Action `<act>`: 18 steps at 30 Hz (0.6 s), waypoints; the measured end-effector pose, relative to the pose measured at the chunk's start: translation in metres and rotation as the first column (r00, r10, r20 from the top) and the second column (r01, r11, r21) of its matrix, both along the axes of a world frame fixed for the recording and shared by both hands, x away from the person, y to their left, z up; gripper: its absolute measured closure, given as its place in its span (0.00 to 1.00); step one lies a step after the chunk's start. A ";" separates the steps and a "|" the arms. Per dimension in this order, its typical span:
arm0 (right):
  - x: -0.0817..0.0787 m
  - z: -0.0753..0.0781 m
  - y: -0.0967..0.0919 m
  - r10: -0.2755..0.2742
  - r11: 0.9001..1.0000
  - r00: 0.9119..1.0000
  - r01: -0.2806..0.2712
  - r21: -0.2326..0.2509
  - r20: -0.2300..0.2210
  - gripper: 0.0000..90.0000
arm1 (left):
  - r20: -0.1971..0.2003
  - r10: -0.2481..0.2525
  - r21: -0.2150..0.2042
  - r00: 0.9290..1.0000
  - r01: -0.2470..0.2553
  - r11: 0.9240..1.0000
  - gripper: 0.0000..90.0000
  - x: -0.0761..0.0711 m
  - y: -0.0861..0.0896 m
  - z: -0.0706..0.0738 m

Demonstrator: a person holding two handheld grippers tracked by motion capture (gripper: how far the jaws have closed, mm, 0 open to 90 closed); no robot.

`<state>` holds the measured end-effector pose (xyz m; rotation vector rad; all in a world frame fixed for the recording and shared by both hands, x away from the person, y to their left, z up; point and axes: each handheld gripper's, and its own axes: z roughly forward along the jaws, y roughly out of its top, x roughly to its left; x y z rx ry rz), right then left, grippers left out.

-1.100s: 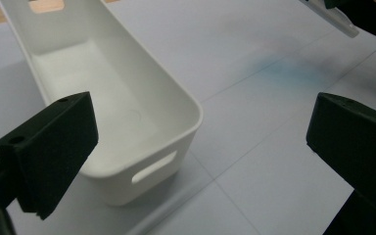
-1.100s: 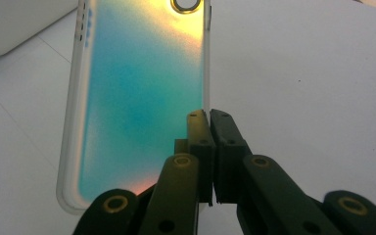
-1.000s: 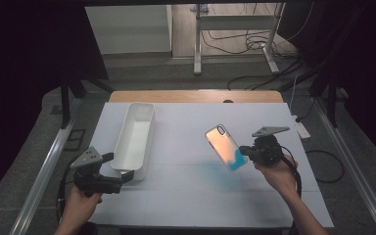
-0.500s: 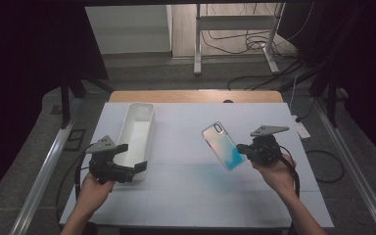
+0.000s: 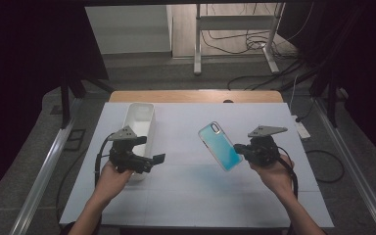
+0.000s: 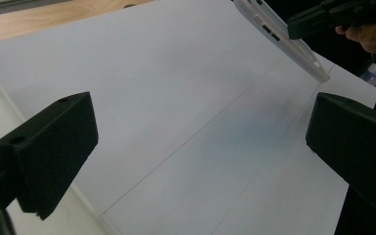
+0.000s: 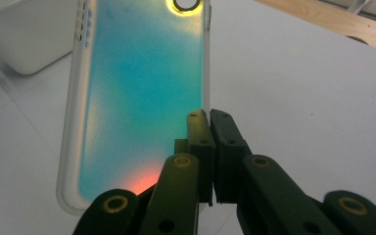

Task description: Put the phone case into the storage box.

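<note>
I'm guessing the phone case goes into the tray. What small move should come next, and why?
Probably carry the teal translucent phone case left toward the white rectangular plastic tray. The right gripper is shut on the case's edge and holds it off the white table; the left gripper, fingers open, waits beside the tray.

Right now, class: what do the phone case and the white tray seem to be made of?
Phone case: probably soft translucent plastic or silicone, glossy, since teal colour glows through it and its edge looks frosted. White tray: likely moulded hard plastic, matte to satin, judging by its thin walls and rounded corners. Neither is certain by look alone.
</note>
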<state>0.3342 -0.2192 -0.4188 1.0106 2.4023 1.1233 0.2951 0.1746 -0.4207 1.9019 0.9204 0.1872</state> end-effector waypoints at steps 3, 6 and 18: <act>-0.001 0.001 0.002 0.003 1.000 1.000 -0.003 -0.002 0.002 0.98 | -0.001 -0.007 -0.002 1.000 0.007 1.000 0.00 0.004 -0.005 0.001; -0.002 0.001 0.003 0.006 1.000 1.000 -0.006 -0.004 0.010 0.98 | -0.009 -0.011 -0.016 1.000 0.011 1.000 0.00 0.007 -0.010 0.002; -0.007 0.002 0.012 0.026 1.000 0.999 -0.025 -0.013 0.028 0.98 | -0.056 -0.045 -0.063 0.997 0.042 0.997 0.00 0.021 -0.026 0.002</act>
